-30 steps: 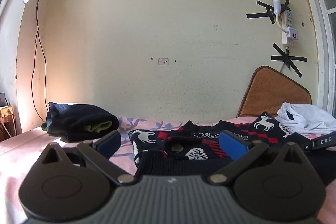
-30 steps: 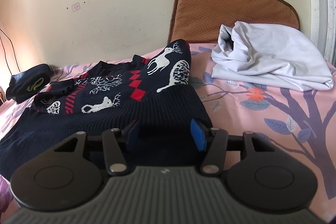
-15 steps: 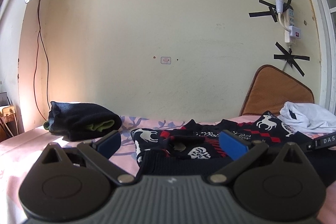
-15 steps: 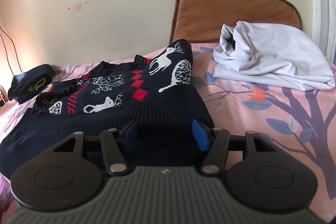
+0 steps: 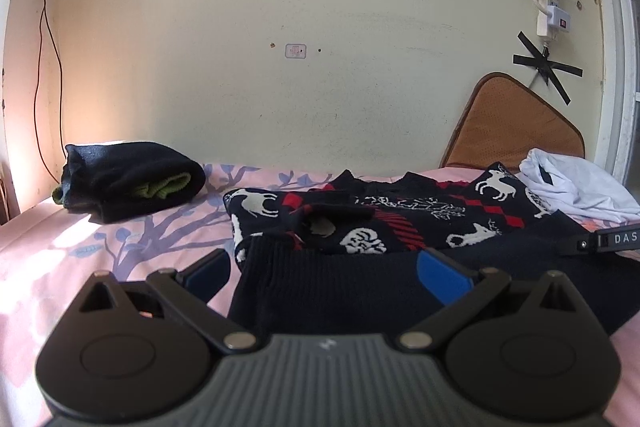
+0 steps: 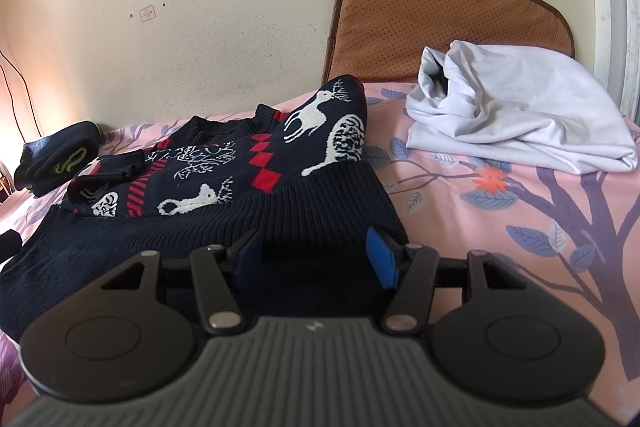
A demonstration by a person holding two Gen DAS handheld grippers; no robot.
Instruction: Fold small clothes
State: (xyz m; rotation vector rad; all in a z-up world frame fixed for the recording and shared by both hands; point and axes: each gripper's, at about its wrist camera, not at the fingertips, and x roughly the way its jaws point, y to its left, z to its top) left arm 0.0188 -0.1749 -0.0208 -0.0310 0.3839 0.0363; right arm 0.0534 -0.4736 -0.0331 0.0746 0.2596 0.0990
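Two grippers poised at the ribbed hem of a dark sweater on a bed.

The patterned sweater (image 6: 224,187) lies flat on the pink bedsheet (image 6: 520,195). Left gripper (image 5: 324,273), jaws wide apart, and right gripper (image 6: 312,255), jaws partly apart, each straddle the hem; neither visibly grips it.

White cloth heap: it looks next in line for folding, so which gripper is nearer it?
Right. The right gripper sits just left of the white cloth heap; the left gripper is farther left.

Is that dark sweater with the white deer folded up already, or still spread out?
Mostly spread out. The sweater lies flat across the bedsheet, ribbed hem nearest, with one sleeve laid over its front.
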